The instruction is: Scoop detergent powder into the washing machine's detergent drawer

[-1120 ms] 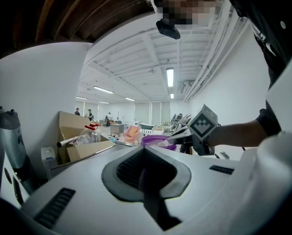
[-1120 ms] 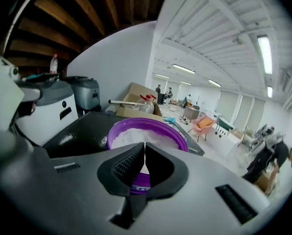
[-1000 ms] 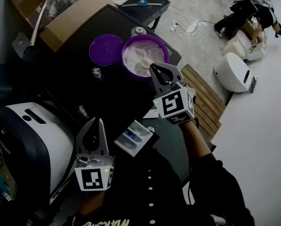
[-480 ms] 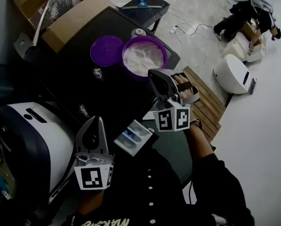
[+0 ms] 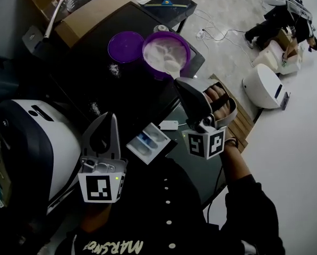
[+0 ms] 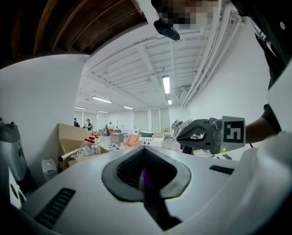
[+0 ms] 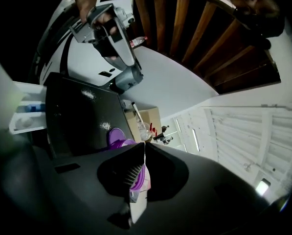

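Right claw (image 5: 179,81) clamped on scoop (image 7: 137,207), left claw (image 5: 111,116) together; powder-flecked black table (image 5: 113,95), pale floor (image 5: 228,14).

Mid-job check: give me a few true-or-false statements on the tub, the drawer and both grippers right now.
1. The purple tub has its lid off, lying beside it on the black tabletop. True.
2. The detergent drawer is pushed shut. False: it stands pulled out.
3. The right gripper is shut on a white scoop. True.
4. The left gripper grips the tub. False: it is shut on nothing, near the washing machine.
5. Spilled powder lies on the tabletop. True.
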Available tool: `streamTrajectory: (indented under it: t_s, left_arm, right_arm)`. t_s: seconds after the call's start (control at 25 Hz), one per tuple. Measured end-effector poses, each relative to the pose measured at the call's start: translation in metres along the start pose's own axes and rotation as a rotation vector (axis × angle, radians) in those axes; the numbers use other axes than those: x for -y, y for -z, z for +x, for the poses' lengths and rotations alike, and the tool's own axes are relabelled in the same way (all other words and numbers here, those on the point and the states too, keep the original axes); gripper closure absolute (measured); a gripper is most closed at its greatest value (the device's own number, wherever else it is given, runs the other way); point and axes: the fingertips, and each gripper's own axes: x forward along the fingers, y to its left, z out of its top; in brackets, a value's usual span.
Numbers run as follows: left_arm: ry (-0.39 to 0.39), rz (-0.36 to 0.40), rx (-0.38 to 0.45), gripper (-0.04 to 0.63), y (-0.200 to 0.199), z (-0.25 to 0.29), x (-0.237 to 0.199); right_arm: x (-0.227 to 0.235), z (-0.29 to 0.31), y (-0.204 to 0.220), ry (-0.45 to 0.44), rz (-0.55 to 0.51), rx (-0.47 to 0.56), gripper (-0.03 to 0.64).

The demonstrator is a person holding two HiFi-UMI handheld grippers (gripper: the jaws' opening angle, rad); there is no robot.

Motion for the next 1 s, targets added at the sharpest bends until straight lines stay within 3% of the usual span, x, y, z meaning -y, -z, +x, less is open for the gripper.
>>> streamTrajectory:
  t_s: [0.28, 0.52, 0.76, 1.0]
  left_arm:
    - [-0.033, -0.018, -0.025, 0.591, -0.003, -0.016, -0.001]
    - [-0.07, -0.006, -0.021, 0.591, -0.002, -0.023, -0.006]
    - [-0.126, -0.01, -0.042, 0.591, 0.005, -0.034, -0.01]
    - [-0.194, -0.013, -0.083, 0.591, 0.021, -0.05, -0.016]
  right_arm:
    - [-0.02, -0.067, -0.067, -0.058, -0.044, 0.174, 0.583]
    - [-0.08, -0.107, -0.101, -0.174, -0.052, 0.335, 0.583]
    - [-0.158, -0.125, -0.109, -0.342, -0.085, 0.47, 0.583]
    - [-0.227, -0.124, -0.101, -0.488, -0.072, 0.524, 0.583]
